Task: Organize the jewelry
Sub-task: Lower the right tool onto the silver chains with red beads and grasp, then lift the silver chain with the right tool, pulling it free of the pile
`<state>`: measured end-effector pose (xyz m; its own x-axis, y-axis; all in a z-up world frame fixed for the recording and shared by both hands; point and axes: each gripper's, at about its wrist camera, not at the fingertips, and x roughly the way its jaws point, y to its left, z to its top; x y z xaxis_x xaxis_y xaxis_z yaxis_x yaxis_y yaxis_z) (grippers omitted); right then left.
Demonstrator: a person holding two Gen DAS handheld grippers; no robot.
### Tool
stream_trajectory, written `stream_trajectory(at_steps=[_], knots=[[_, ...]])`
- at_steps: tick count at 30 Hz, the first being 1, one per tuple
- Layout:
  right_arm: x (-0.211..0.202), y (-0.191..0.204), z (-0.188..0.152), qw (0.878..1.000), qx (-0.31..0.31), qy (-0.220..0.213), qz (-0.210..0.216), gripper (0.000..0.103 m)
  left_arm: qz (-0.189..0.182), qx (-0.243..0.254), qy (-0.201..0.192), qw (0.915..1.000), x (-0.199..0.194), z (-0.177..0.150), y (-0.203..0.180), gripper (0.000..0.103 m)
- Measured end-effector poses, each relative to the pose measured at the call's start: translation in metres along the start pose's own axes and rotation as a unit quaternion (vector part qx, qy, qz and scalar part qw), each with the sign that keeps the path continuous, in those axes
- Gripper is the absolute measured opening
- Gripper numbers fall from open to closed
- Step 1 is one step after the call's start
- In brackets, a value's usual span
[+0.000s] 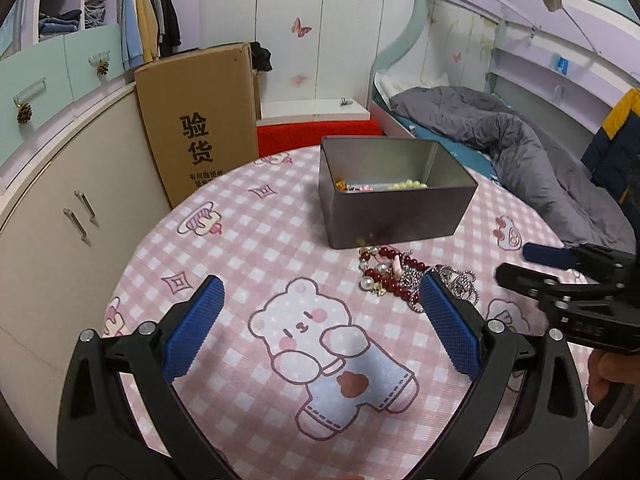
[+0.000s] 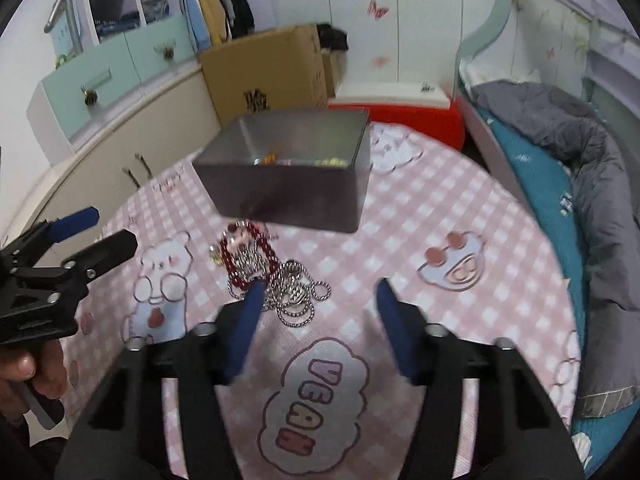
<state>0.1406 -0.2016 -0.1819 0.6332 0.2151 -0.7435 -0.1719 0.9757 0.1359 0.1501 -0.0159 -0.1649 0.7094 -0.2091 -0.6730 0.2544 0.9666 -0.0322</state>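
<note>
A tangle of jewelry [image 1: 394,276] [image 2: 260,268], dark red beads, pearls and silver chains, lies on the pink checked tablecloth [image 1: 240,240] just in front of a grey metal tin [image 1: 400,216] [image 2: 288,196]. The tin is open-topped and holds pale green beads [image 1: 406,185] and other small pieces. My left gripper [image 1: 320,284] is open over the bear print, its right pad next to the pile. My right gripper [image 2: 320,286] is open with nothing between its pads; its left pad overlaps the silver chain [image 2: 296,296]. Each gripper shows in the other's view [image 1: 516,262] [image 2: 114,228].
The round table's edge drops to a bed with a grey duvet [image 1: 520,152] on the right. A tall cardboard box [image 1: 200,128] and cream cabinets [image 1: 60,208] stand left of the table. A red seat [image 1: 312,134] sits behind the tin.
</note>
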Motion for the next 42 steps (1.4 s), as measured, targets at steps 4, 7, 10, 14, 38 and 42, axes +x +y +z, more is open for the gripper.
stream_trajectory(at_steps=[4, 7, 10, 14, 38, 42], knots=[[0.014, 0.008, 0.0, 1.0, -0.014, 0.02, 0.015, 0.041, 0.0, -0.011, 0.017, 0.9998, 0.01, -0.004, 0.002, 0.096], [0.026, 0.013, 0.0, 0.999, -0.025, 0.03, 0.013, 0.039, 0.001, -0.014, 0.021, 0.9997, 0.014, -0.005, 0.003, 0.096], [0.039, 0.015, -0.002, 0.998, -0.035, 0.046, 0.004, 0.033, 0.002, -0.011, 0.022, 0.9997, 0.016, -0.004, 0.003, 0.096], [0.041, 0.016, -0.003, 0.998, -0.041, 0.037, 0.004, 0.022, 0.002, -0.002, 0.031, 0.9995, 0.022, -0.005, 0.0, 0.096], [0.041, -0.004, 0.0, 0.999, -0.039, 0.026, 0.009, 0.016, 0.005, 0.018, 0.054, 0.9984, 0.039, -0.008, -0.015, 0.096], [0.014, -0.019, 0.006, 1.0, -0.005, -0.009, 0.024, 0.016, -0.002, 0.023, 0.054, 0.9983, 0.037, -0.01, -0.018, 0.096]])
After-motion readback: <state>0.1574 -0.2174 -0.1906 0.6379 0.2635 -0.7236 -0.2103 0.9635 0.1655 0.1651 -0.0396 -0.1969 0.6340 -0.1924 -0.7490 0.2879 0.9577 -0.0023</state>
